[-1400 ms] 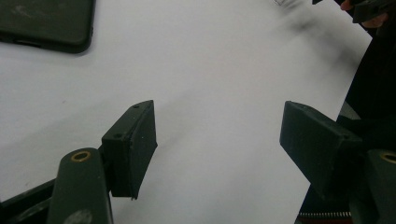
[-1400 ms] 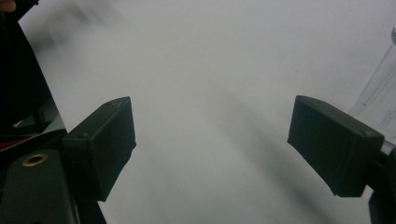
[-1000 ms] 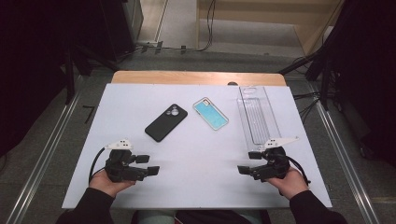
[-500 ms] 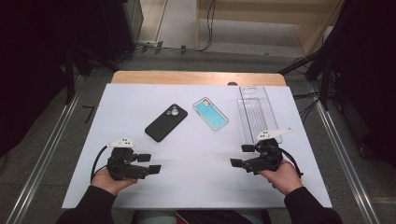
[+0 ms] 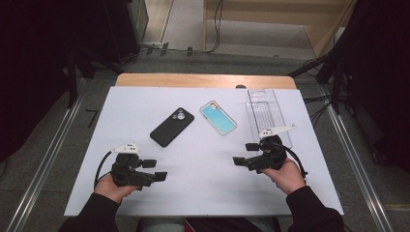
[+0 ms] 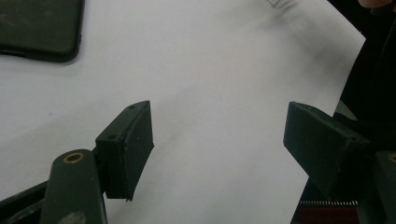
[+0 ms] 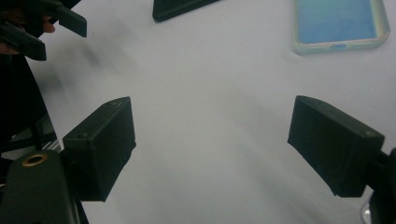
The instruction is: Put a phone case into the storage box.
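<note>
A black phone case lies camera-side up on the white table sheet, with a blue phone case to its right. My left gripper is held low at the front left, jaws open and nothing between them. My right gripper is at the front right, also open, pointing left across the sheet. In the left gripper view the open left gripper faces bare sheet, the black case at upper left. In the right gripper view the open right gripper faces bare sheet below the blue case.
A long clear plastic tray lies at the back right, just behind my right hand. A wooden strip borders the sheet's far edge. Metal rails run along both sides of the table. Cables lie on the floor beyond.
My right gripper has moved forward and a little left, closer to the clear tray's near end. My left gripper has barely shifted.
</note>
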`<state>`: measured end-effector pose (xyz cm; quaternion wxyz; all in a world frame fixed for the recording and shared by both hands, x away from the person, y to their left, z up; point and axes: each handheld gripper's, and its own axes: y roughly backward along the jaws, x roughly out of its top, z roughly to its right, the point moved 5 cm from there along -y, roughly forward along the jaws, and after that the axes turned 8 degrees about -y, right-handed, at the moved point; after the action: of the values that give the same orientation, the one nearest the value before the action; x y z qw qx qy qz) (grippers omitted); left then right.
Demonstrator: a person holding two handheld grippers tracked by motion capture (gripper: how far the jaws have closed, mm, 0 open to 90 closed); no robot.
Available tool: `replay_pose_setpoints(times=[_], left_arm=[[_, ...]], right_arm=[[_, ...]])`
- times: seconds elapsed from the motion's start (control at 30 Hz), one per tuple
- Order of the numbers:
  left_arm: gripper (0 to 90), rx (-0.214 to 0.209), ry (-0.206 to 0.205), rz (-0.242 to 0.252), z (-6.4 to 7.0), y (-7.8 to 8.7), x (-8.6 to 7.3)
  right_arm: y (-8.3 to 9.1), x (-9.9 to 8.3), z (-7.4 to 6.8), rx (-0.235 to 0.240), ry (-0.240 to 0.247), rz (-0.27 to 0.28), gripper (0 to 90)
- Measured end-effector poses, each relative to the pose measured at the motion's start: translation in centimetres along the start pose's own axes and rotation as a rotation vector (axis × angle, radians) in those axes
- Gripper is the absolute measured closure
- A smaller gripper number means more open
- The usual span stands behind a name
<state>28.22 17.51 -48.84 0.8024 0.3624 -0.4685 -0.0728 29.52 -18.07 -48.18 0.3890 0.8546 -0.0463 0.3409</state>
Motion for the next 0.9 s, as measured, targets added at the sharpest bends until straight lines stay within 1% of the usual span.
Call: replay_pose_setpoints(times=[0.07, 0.1, 0.13, 0.17, 0.2, 0.23, 0.27, 0.37, 0.4, 0.53, 0.67, 0.83, 0.9], left_arm=[[24.1, -0.001, 0.0, 0.0, 0.0, 0.0, 0.0], [24.0, -0.001, 0.001, 0.0, 0.0, 0.0, 0.0], [24.0, -0.002, 0.0, -0.001, 0.0, 0.0, 0.0], [24.1, -0.003, -0.001, -0.001, 0.0, 0.0, 0.0], [24.0, -0.003, -0.001, -0.001, 0.0, 0.0, 0.0], [24.0, -0.003, -0.002, -0.002, 0.0, 0.0, 0.0], [24.0, -0.004, 0.0, -0.002, 0.0, 0.0, 0.0], [24.0, -0.004, 0.0, -0.002, 0.0, 0.0, 0.0], [24.0, -0.004, -0.001, -0.003, 0.0, 0.1, -0.1], [24.0, -0.002, 0.0, -0.002, 0.0, 0.1, -0.1], [24.0, -0.003, 0.0, 0.0, 0.0, 0.1, -0.1], [24.1, -0.002, 0.002, 0.0, 0.0, 0.1, -0.1], [24.1, -0.001, 0.003, -0.002, 0.0, 0.1, -0.1]], right_arm=[[-0.1, 0.2, 0.0, -0.002, 0.003, 0.001, 13.1], [-0.2, 0.5, 0.1, -0.01, 0.008, 0.007, 1.9], [-0.2, 0.5, 0.1, -0.01, 0.008, 0.007, 1.9], [-0.4, 0.6, 0.1, -0.01, 0.01, 0.005, 0.0], [-0.5, 0.7, 0.0, -0.017, 0.034, 0.007, 0.0], [-0.6, 0.8, -0.1, -0.036, 0.047, 0.014, 0.0], [-0.8, 1.0, -0.2, -0.044, 0.05, 0.012, 0.0], [-1.2, 1.5, -0.3, -0.044, 0.031, 0.008, 0.0], [-1.4, 1.8, -0.4, -0.046, 0.037, 0.0, 0.0], [-1.9, 2.7, -0.2, -0.048, 0.053, -0.003, 0.0], [-2.3, 3.6, 0.0, -0.049, 0.054, 0.003, 0.0], [-2.9, 4.8, 0.4, -0.056, 0.059, -0.005, 0.0], [-3.4, 5.6, 0.6, -0.063, 0.066, -0.004, 0.0]])
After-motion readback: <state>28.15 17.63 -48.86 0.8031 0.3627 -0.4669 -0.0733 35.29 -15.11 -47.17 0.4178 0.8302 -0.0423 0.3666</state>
